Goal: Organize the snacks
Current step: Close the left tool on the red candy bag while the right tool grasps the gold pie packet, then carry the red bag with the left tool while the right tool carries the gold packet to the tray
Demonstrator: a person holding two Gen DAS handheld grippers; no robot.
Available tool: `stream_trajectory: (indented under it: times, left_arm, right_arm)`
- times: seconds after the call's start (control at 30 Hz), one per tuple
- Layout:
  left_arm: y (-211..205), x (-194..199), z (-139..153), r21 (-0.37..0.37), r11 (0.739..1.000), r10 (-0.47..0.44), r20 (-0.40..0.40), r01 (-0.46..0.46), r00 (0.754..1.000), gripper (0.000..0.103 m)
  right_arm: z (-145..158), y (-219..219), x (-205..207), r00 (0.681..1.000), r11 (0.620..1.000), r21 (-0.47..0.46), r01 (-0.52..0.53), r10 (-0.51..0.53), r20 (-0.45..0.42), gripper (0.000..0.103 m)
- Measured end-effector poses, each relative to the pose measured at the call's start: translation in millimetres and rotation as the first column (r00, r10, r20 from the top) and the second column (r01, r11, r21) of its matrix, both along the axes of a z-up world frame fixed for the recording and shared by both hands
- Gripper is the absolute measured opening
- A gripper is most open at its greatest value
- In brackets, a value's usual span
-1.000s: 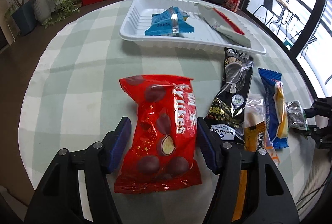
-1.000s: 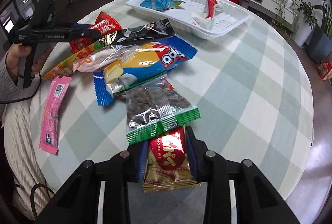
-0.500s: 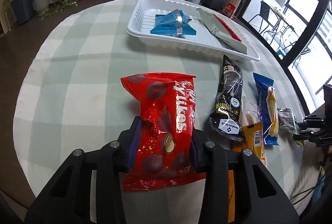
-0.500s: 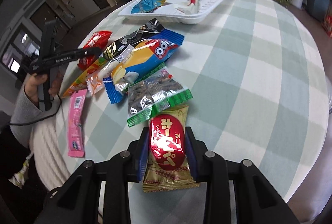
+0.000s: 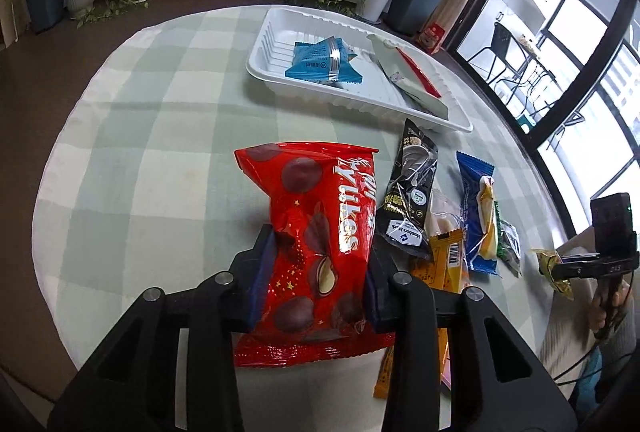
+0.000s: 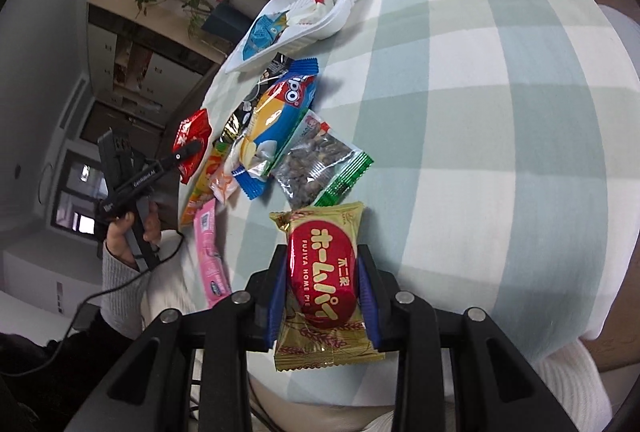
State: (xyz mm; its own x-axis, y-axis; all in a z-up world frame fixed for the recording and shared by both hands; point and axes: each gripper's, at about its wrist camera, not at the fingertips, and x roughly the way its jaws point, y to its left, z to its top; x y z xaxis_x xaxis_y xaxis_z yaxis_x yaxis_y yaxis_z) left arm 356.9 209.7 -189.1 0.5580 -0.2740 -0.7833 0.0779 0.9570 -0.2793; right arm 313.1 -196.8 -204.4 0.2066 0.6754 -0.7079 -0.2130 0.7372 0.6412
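Note:
My left gripper (image 5: 318,272) is shut on a red chocolate-ball bag (image 5: 316,216), its pads pinching the bag's lower half just above the checked cloth. The right wrist view shows the same red bag (image 6: 194,132) lifted at the far left. My right gripper (image 6: 322,284) is shut on a gold pack with a red oval label (image 6: 320,224), held near the table's edge. The white tray (image 5: 272,80) lies across the table with a blue packet (image 5: 324,60) and a white and red packet (image 5: 404,72) in it.
Loose snacks lie in a row between the grippers: a black pack (image 5: 412,200), a blue pack (image 6: 280,112), an orange stick (image 5: 444,260), a green-edged seed bag (image 6: 324,168) and a pink stick (image 6: 210,256). Potted plants and a low shelf stand beyond the round table.
The left jaws closed onto the red bag and raised it off the cloth. The right gripper rolled and shifted sideways with the gold pack still in it.

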Motion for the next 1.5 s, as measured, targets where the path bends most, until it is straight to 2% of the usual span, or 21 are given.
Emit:
stream_trajectory:
  times: [0.27,0.53,0.97,1.3,1.5]
  left_arm:
    - [-3,-13,13,-0.021,1.000,0.001,0.017,0.000,1.000,0.034]
    - [-5,-15,27,-0.035,0.999,-0.004,0.041,0.005,0.999,0.034]
    - [-8,-3,41,-0.072,0.997,-0.010,0.057,0.014,0.998,0.034]
    - [-15,21,46,-0.076,0.997,-0.026,0.059,0.030,0.998,0.034]
    - [-23,42,52,-0.080,0.996,-0.040,0.068,0.045,0.997,0.034]
  right_arm:
    - [4,-5,1,0.998,0.990,0.131,0.050,-0.046,-0.034,0.035]
    - [18,-7,10,0.997,0.968,0.237,0.079,-0.074,-0.029,0.035]
    - [29,4,41,0.996,0.933,0.348,0.090,-0.086,-0.027,0.035]
    - [37,7,67,0.993,0.908,0.404,0.115,-0.117,-0.020,0.035]
    - [39,12,97,0.989,0.887,0.441,0.136,-0.144,-0.017,0.035]
